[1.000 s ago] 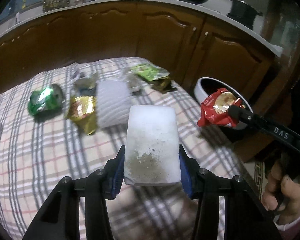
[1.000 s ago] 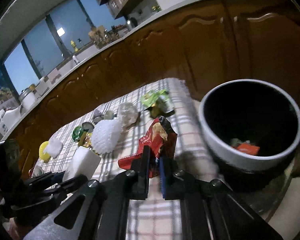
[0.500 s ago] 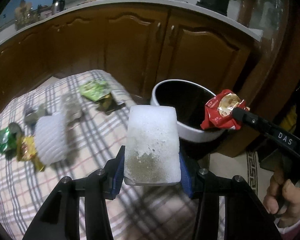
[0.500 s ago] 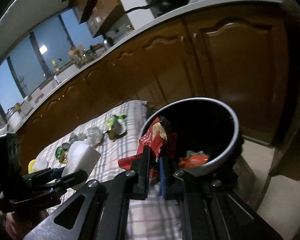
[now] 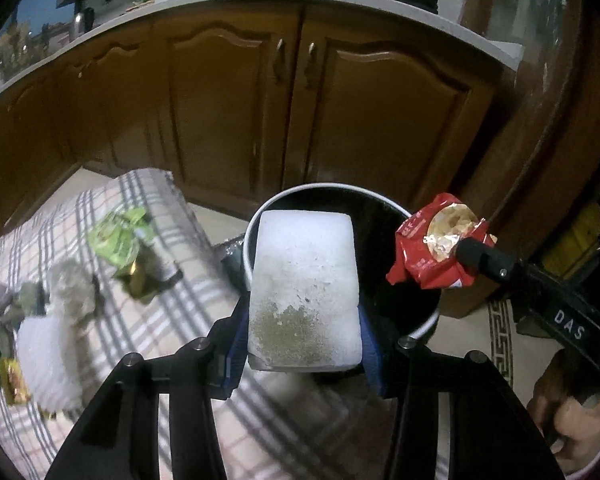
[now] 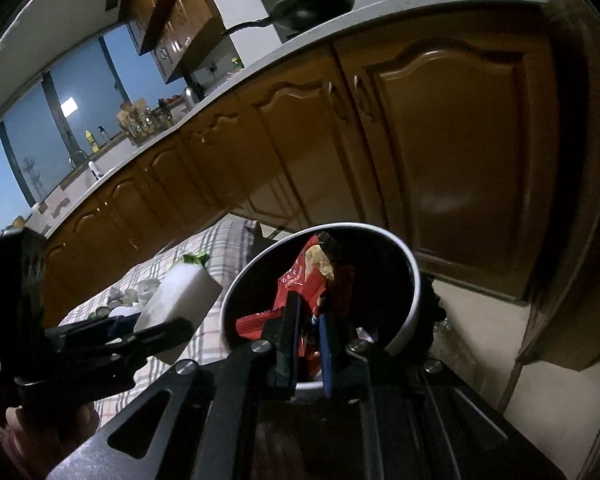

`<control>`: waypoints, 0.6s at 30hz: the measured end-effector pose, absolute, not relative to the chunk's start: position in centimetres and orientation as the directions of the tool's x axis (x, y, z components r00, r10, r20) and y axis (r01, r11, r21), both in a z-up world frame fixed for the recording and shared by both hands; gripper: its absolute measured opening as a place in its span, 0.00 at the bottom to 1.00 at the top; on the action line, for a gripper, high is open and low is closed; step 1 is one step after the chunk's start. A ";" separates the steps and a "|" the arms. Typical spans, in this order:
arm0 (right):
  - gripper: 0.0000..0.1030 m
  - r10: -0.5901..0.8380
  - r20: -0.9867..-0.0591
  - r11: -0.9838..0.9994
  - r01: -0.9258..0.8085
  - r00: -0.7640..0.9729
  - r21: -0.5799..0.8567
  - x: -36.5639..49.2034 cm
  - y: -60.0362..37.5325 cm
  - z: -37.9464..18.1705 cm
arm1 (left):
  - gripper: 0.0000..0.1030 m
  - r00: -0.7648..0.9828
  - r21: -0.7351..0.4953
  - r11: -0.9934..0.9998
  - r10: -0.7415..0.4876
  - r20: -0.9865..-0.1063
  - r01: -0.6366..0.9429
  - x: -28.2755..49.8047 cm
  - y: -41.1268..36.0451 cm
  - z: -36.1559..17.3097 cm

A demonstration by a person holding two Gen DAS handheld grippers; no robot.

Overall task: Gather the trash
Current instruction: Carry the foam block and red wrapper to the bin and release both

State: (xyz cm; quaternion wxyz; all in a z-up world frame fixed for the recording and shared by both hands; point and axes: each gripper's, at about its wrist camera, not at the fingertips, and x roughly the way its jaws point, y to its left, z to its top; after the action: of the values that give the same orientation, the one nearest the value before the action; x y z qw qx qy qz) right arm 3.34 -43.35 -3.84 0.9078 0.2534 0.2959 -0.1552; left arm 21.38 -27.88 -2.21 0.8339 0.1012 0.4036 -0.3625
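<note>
My left gripper (image 5: 302,344) is closed on a white foam block (image 5: 304,292), its pads pressing the two long sides near the lower, dirt-speckled end. The block looks light and stiff but crumbly, so I judge a gentle squeeze low on its flat sides is enough; harder pressure could dent or snap it. It hangs in front of the bin (image 5: 424,326), its far end over the rim.

My right gripper (image 6: 308,344) is pinched nearly closed on a red wrapper (image 6: 300,288), which hangs over the bin's dark mouth. The wrapper is thin, crinkly and slick foil, almost weightless; a grip on a bunched fold, as now, seems safest, since a single smooth layer might slide out.

More litter lies on the checked cloth (image 5: 188,320): a green packet (image 5: 118,236) and a white foam net (image 5: 48,360).
</note>
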 end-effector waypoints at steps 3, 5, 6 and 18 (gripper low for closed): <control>0.08 -0.128 -0.623 0.826 0.431 0.772 0.363 4.0 -44.1 -4.0 | 0.45 0.413 -0.111 0.719 -0.511 -0.754 0.686 22.3 -29.1 -2.8; 0.08 -0.128 -0.628 0.827 0.433 0.767 0.360 4.2 -44.6 -4.2 | 0.45 0.407 -0.111 0.720 -0.505 -0.762 0.686 22.9 -29.8 -3.4; 0.08 -0.128 -0.631 0.826 0.434 0.765 0.358 4.3 -44.8 -4.3 | 0.45 0.404 -0.111 0.720 -0.503 -0.764 0.685 23.0 -30.1 -3.5; 0.08 -0.111 -0.665 0.824 0.442 0.739 0.354 5.5 -46.6 -5.9 | 0.46 0.369 -0.115 0.715 -0.484 -0.794 0.690 25.0 -32.9 -5.3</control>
State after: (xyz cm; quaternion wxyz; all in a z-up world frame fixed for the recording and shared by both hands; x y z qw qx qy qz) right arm 5.49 -46.64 -5.94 0.8973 0.2533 0.3268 -0.1543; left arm 25.04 -32.92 -5.32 0.8186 0.1190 0.4327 -0.3585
